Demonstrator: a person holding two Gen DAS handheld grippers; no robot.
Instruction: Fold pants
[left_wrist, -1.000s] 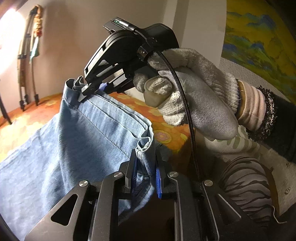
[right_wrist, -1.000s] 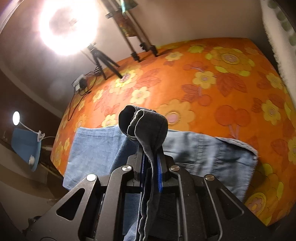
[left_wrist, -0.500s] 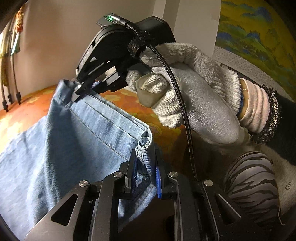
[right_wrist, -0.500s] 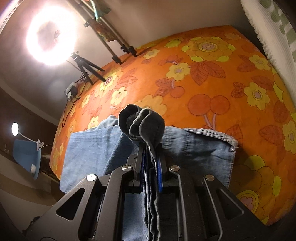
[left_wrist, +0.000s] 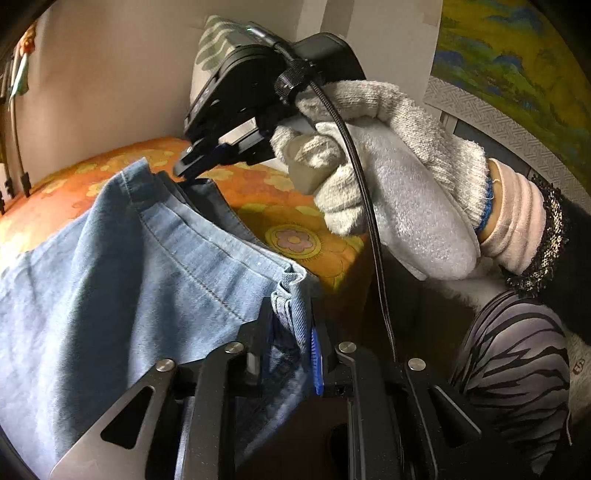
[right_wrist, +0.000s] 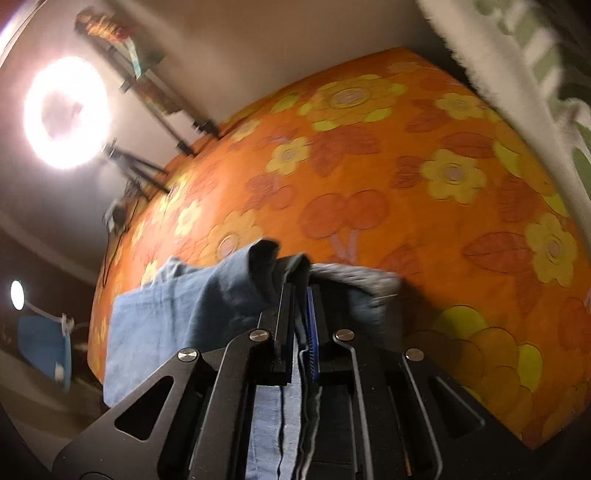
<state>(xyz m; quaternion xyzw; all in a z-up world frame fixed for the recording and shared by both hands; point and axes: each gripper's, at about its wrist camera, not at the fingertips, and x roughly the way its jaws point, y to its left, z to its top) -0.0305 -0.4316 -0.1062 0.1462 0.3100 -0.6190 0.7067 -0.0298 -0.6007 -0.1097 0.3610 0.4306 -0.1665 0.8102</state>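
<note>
The left gripper (left_wrist: 291, 325), low in the centre of its frame, had its jaws pinching a bunched corner of the blue denim pants (left_wrist: 122, 280), which spread across the lower left over the orange flowered bed (left_wrist: 295, 236). Toward the upper centre, a gloved hand (left_wrist: 388, 173) held the right gripper (right_wrist: 301, 317), whose jaws were pressed tight on another fold of the pants (right_wrist: 162, 317).
</note>
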